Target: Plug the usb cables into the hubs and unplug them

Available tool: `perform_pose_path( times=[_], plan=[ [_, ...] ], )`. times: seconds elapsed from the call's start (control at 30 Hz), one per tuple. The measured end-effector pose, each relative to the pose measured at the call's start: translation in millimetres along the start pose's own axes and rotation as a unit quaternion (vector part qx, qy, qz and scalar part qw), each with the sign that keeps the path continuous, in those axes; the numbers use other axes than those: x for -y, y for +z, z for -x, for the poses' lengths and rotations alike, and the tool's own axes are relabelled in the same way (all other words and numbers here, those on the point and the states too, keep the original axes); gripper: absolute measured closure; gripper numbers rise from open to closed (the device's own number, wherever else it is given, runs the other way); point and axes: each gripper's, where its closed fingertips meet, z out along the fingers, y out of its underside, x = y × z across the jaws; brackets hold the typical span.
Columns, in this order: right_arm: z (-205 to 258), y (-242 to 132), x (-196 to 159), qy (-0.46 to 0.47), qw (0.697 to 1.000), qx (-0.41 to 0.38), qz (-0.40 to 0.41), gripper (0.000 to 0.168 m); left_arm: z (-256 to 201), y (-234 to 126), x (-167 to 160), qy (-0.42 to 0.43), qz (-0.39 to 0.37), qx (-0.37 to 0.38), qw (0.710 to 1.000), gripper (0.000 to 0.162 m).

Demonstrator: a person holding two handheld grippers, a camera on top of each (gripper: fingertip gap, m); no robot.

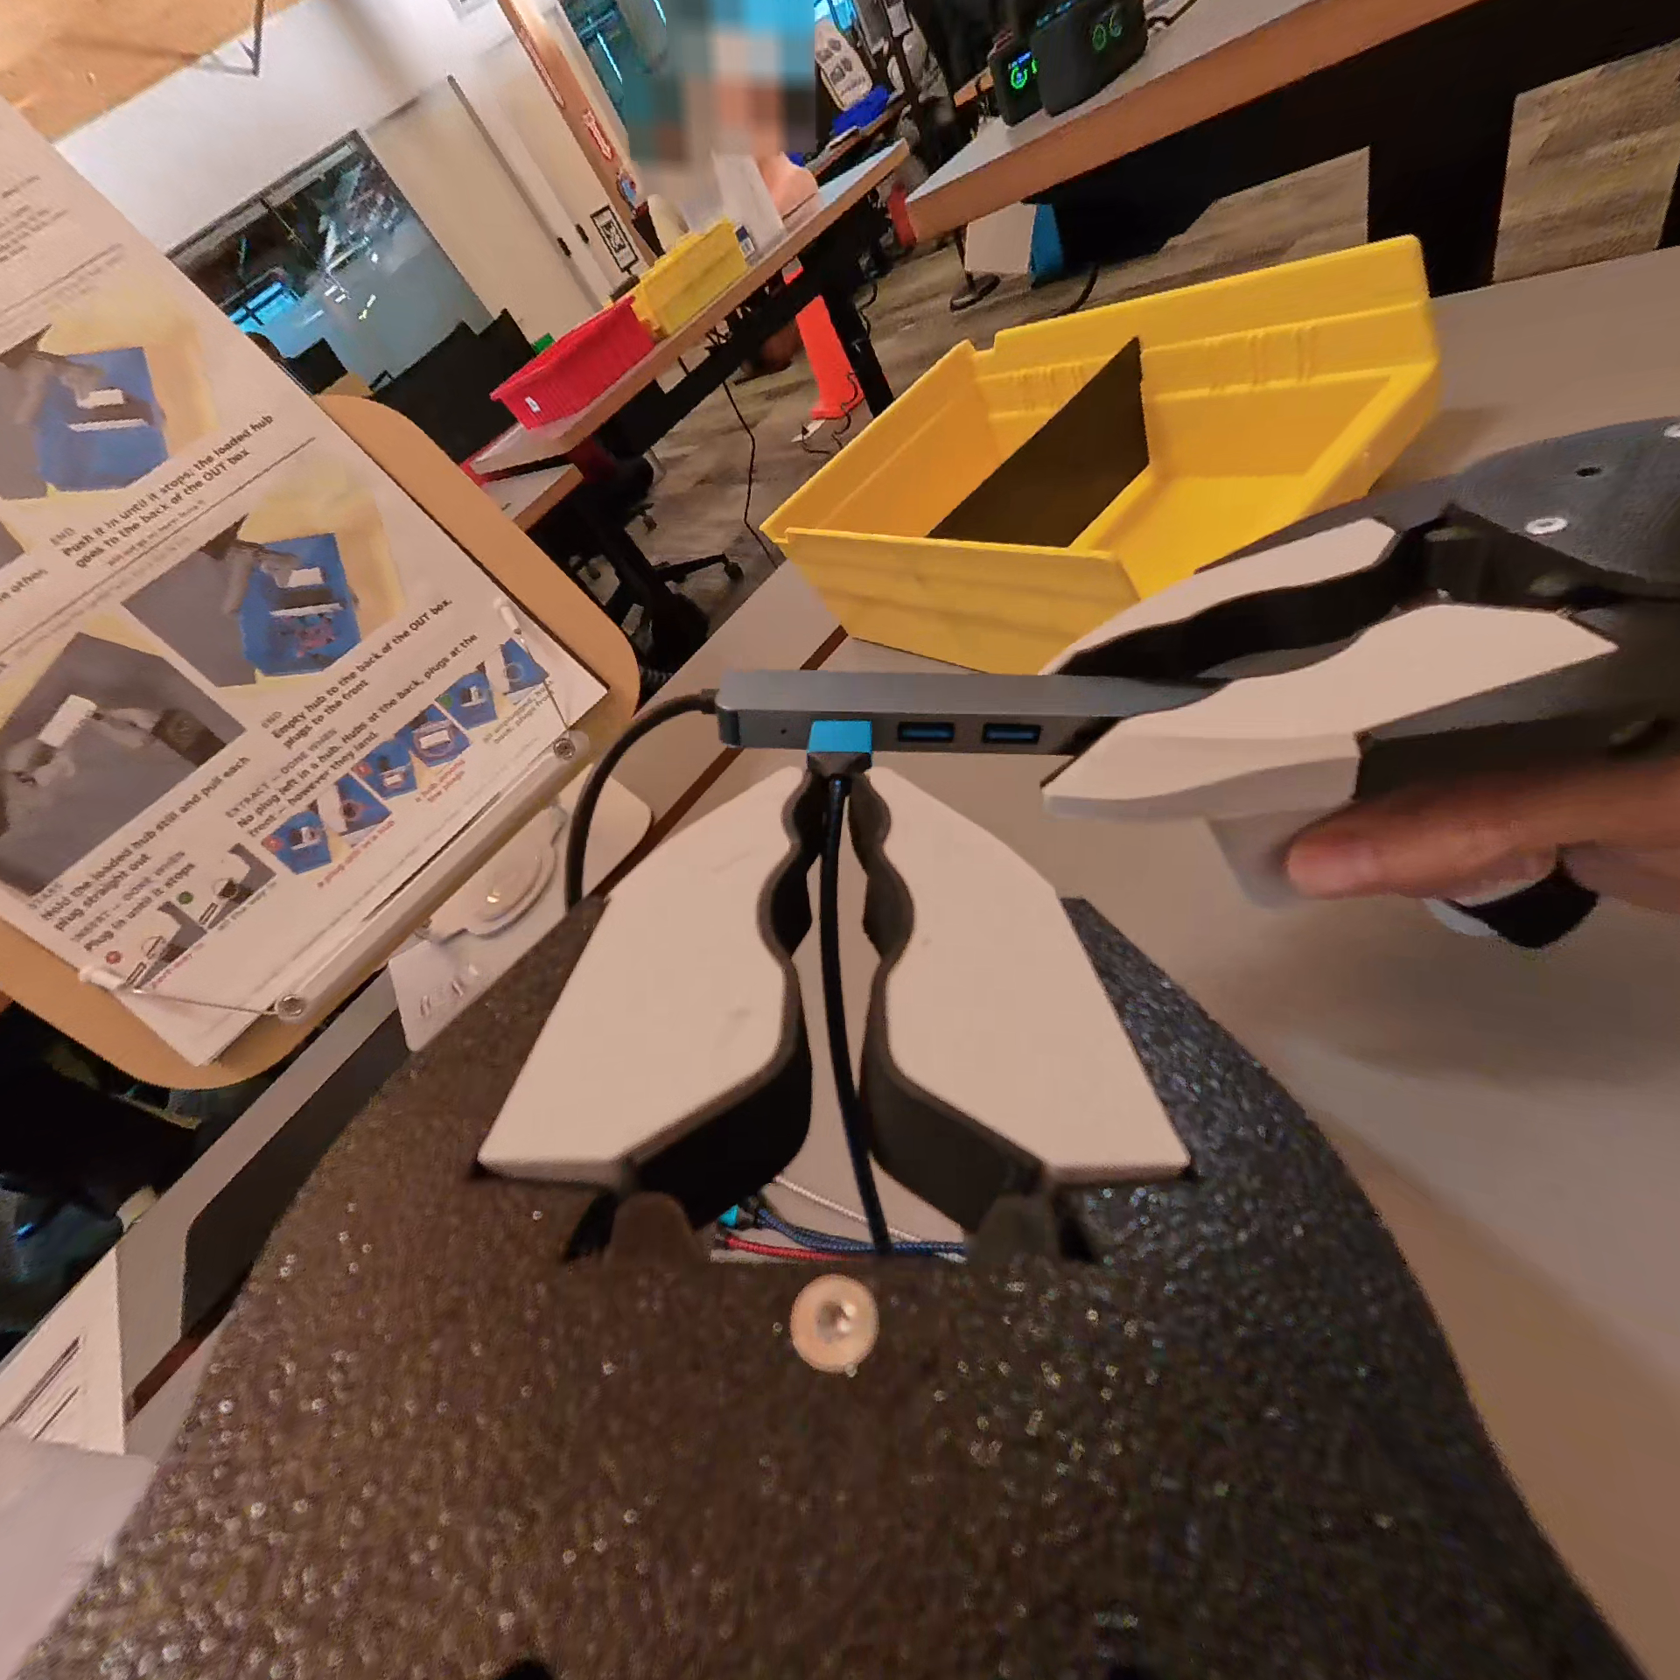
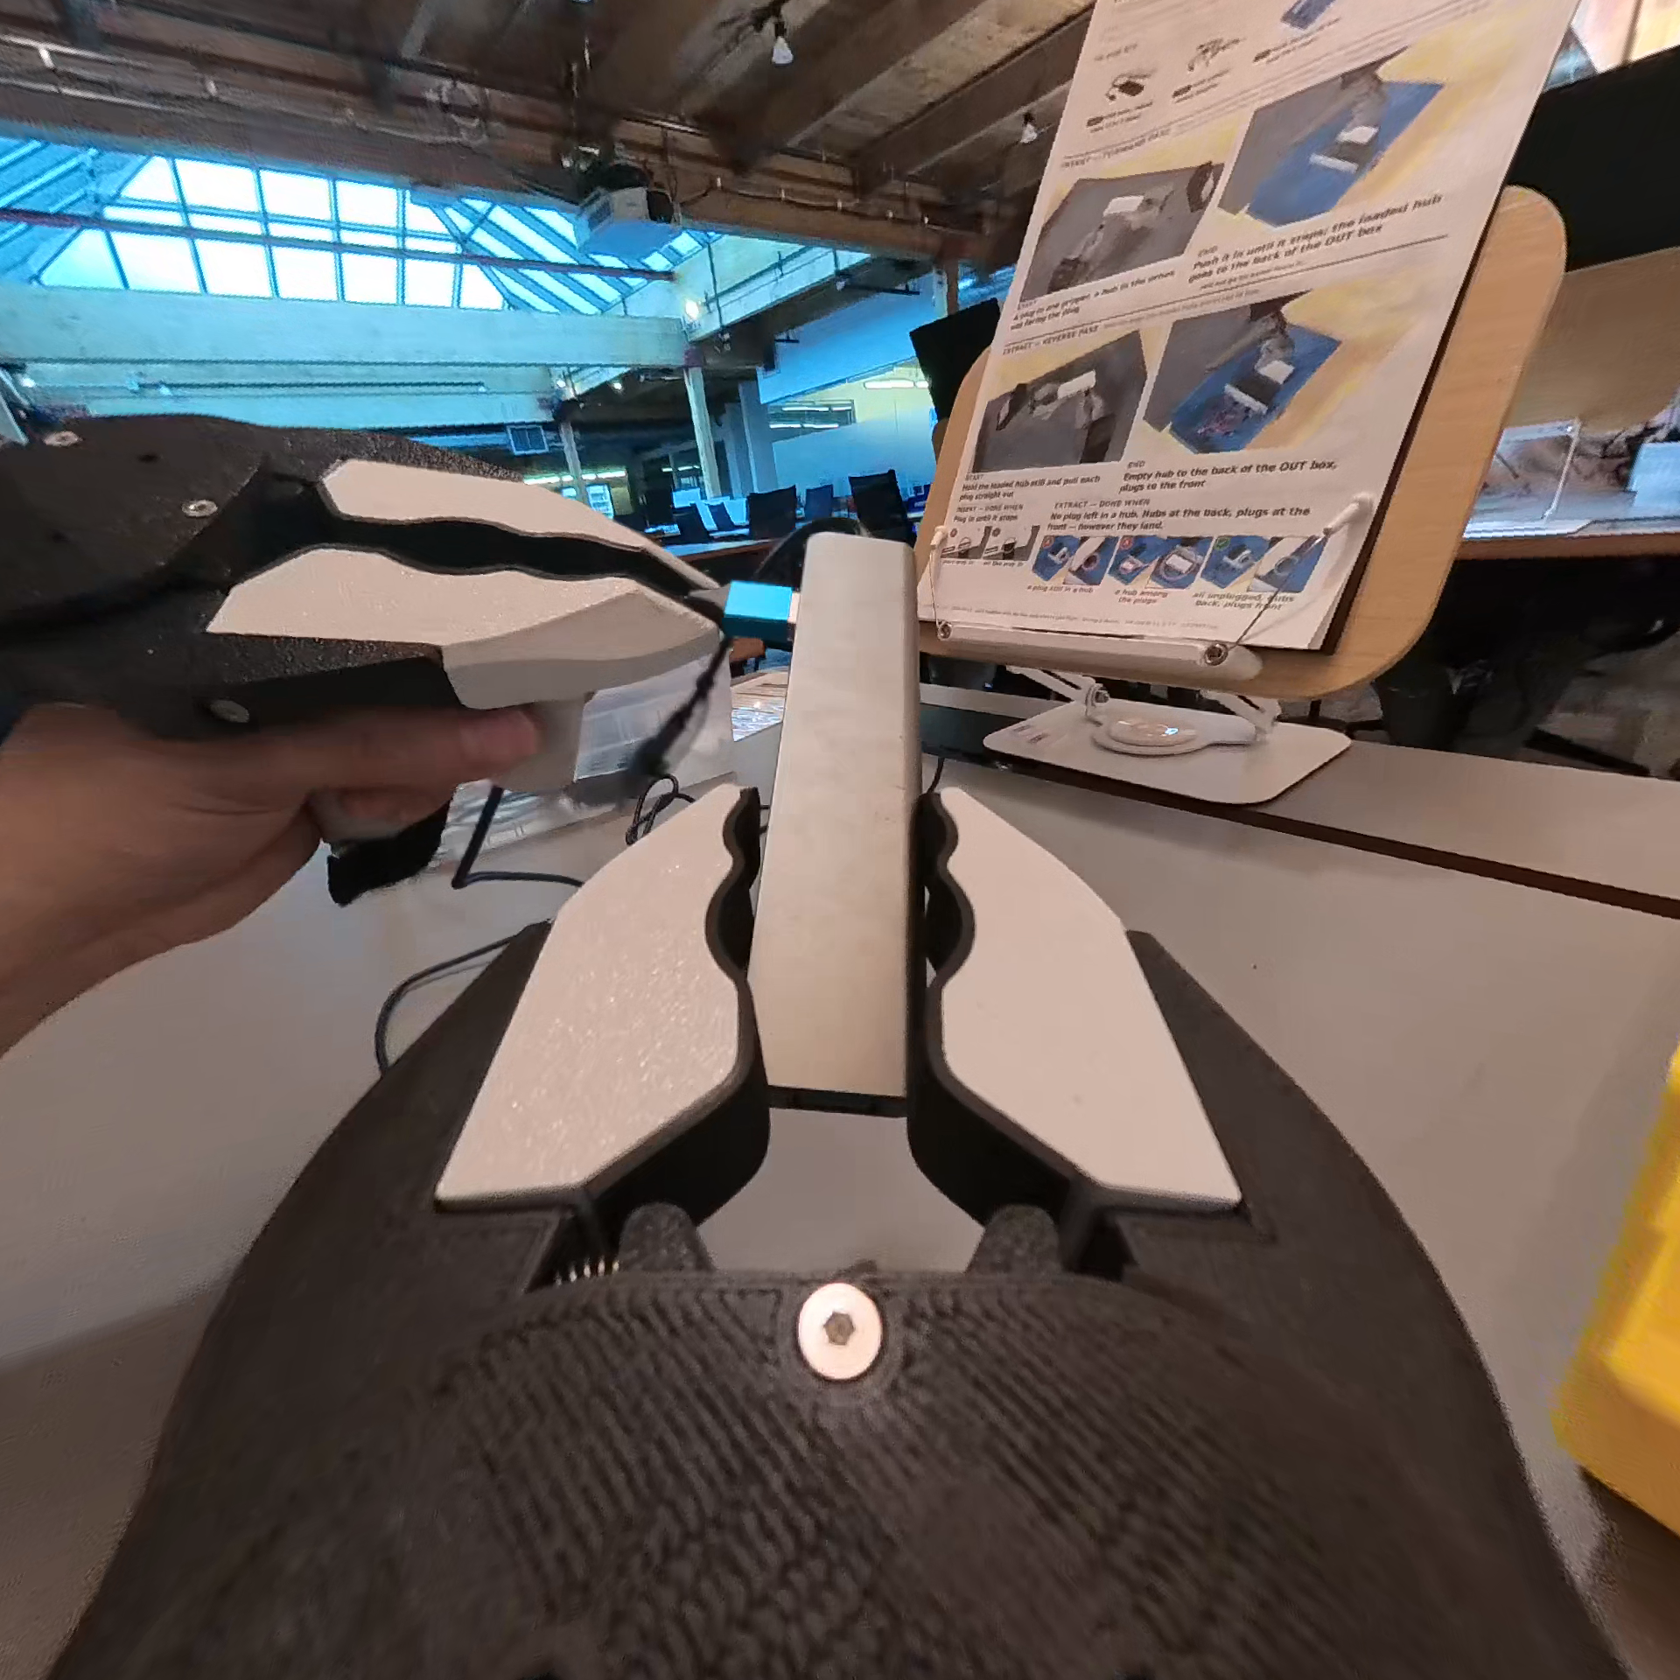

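Left wrist view: left gripper, white flat fingers with black wavy pads, is pinched nearly closed on the dark boot just behind a bright blue metal USB plug; its dark braided cable runs back between the fingers toward the camera. Plug sits in a port of the slim dark-grey aluminium USB hub, first port in from the hub's own black lead; looks seated or close to it, depth hard to judge. Two more blue ports to the right sit empty.

The right gripper comes in from the right, clamped on the far end of the hub. Likely reason: one tool braces the body so the other can push or pull along the port axis without the hub swinging. Hub is held in the air over the grey table, not resting on it. The yellow plastic bin with a black divider sits behind on the table; a wooden stand with a printed instruction sheet stands left.

Right wrist view: right gripper closed across the hub's width, hub sticking straight out forward, away from the camera. Long axis follows the right fingers; port side faces left. Plug enters from the left, at right angles to that axis, near the hub's far end. Left gripper in a person's hand.
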Motion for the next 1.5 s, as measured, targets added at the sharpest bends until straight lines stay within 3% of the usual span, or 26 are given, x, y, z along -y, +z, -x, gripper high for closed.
perform_pose_path(
  times=[0.3,0.53,0.63,0.9,1.03,1.27,1.37,1.5],
  plan=[
    [2.3,-0.8,4.0,-0.076,0.997,-0.021,0.002,0.132,1.4,0.8,-9.3,-0.001,-0.009,0.010,1.000,0.157],
    [7.1,-4.1,13.1,-0.104,0.994,-0.015,-0.034,0.134,-3.0,-6.9,-3.8,-0.075,-0.080,-0.023,0.994,0.156],
    [9.3,-2.4,13.6,-0.115,0.993,-0.022,-0.034,0.134,0.5,-12.0,-6.0,-0.095,-0.087,-0.011,0.992,0.142],
    [-6.4,-8.7,16.2,-0.102,0.993,-0.041,-0.037,0.135,11.9,-53.0,-24.2,-0.105,-0.056,0.008,0.993,0.135],
    [-17.5,-15.4,21.9,-0.077,0.995,-0.045,-0.051,0.135,39.9,-92.3,-56.7,-0.115,0.013,0.046,0.992,0.135],
    [-22.8,-17.7,17.7,-0.061,0.997,-0.034,-0.046,0.135,165.6,-207.2,-131.6,-0.168,0.176,0.193,0.951,0.135],
    [-20.0,-15.9,16.9,-0.057,0.997,-0.027,-0.041,0.135,199.4,-237.0,-174.2,-0.197,0.256,0.186,0.928,0.134],
    [-14.7,-12.3,14.6,-0.056,0.998,-0.020,-0.039,0.135,216.8,-239.4,-229.4,-0.185,0.336,0.128,0.915,0.136]
  ],
)
